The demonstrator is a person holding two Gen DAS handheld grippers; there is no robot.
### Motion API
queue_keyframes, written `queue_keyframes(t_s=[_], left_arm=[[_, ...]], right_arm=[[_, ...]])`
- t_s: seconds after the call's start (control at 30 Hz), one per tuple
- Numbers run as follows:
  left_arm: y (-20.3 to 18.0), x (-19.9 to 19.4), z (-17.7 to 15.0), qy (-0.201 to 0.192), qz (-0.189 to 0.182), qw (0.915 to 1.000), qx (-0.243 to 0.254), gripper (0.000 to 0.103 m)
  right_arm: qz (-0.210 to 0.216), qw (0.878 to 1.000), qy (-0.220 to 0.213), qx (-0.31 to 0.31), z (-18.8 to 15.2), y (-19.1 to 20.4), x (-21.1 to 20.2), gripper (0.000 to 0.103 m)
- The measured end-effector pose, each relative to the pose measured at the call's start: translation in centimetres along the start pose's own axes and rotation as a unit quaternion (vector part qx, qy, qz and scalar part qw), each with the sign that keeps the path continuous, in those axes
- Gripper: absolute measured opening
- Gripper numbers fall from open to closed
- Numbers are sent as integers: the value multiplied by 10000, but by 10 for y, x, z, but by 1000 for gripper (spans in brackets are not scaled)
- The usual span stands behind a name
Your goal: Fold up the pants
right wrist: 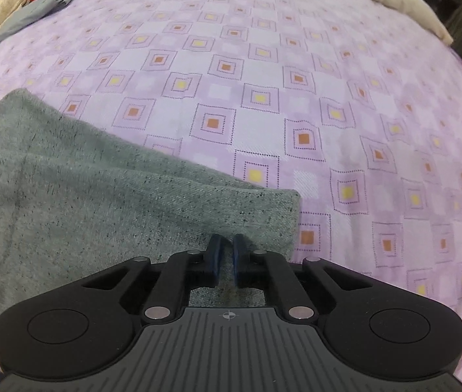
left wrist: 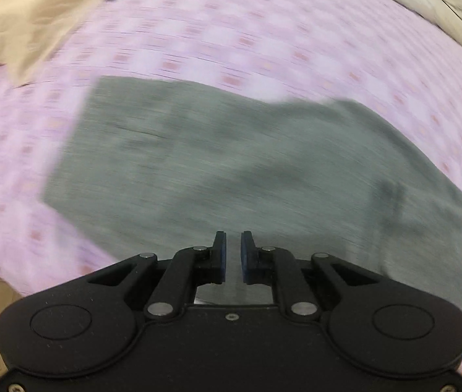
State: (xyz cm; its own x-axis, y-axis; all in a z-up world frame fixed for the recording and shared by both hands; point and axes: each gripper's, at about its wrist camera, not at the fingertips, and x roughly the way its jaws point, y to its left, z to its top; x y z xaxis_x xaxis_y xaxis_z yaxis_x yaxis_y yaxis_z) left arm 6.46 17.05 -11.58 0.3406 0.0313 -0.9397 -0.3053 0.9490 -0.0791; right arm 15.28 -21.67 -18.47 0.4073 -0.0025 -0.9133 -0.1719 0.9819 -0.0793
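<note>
Grey speckled knit pants point(right wrist: 100, 202), lying flat on a lilac bedsheet printed with orange and yellow squares point(right wrist: 296, 81); lower left of the right wrist view, centre of the blurred left wrist view point(left wrist: 231, 170). Left gripper point(left wrist: 233, 251): narrow gap between blue pads, nothing held, above the fabric. Right gripper point(right wrist: 227, 251): nearly closed at the pants' hem edge; grip on cloth cannot be told. Beige quilt point(left wrist: 18, 16), upper left.

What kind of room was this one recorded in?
Probably a bedroom: the grey pants lie on a bed with a lilac checked sheet, and a bunched beige quilt lies along its far edge.
</note>
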Motion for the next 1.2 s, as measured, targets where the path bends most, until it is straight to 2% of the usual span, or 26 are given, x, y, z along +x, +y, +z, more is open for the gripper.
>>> queue_keyframes(t_s=[0.1,0.17,0.2,0.3,0.37,0.47,0.57,0.73,0.9,0.97,1.07,1.2], left_arm=[[34,-2,15,-93,95,9998,-127,16],[56,-2,26,-169,92,9997,-155,16],[70,-1,33,-191,28,9997,-161,16],[96,3,48,-117,-336,9993,-139,16],[111,7,61,-69,-582,9982,-112,16],[125,3,73,-221,-862,9960,-63,16],[133,12,79,-141,-1056,9943,108,25],[141,36,82,75,-1037,9941,311,25],[156,49,85,135,-1006,9947,161,25],[164,56,87,231,-1191,9926,29,25],[166,67,89,391,-1283,9909,88,25],[168,81,90,638,-1607,9849,115,25]], right_arm=[[287,9988,-118,391,5,-3,-12,9],[331,9968,-350,634,5,-5,-26,11],[326,9956,-514,719,6,-2,-36,13],[292,9919,-851,898,10,12,-56,30],[276,9897,-981,1003,12,25,-66,31],[277,9879,-1076,1083,15,44,-77,32],[284,9884,-1074,1039,16,66,-82,34],[445,9900,-948,947,21,94,-86,43],[515,9917,-865,805,36,119,-88,43],[549,9921,-836,764,43,126,-87,43],[577,9928,-774,707,53,140,-82,43],[608,9944,-651,567,64,159,-75,43]])
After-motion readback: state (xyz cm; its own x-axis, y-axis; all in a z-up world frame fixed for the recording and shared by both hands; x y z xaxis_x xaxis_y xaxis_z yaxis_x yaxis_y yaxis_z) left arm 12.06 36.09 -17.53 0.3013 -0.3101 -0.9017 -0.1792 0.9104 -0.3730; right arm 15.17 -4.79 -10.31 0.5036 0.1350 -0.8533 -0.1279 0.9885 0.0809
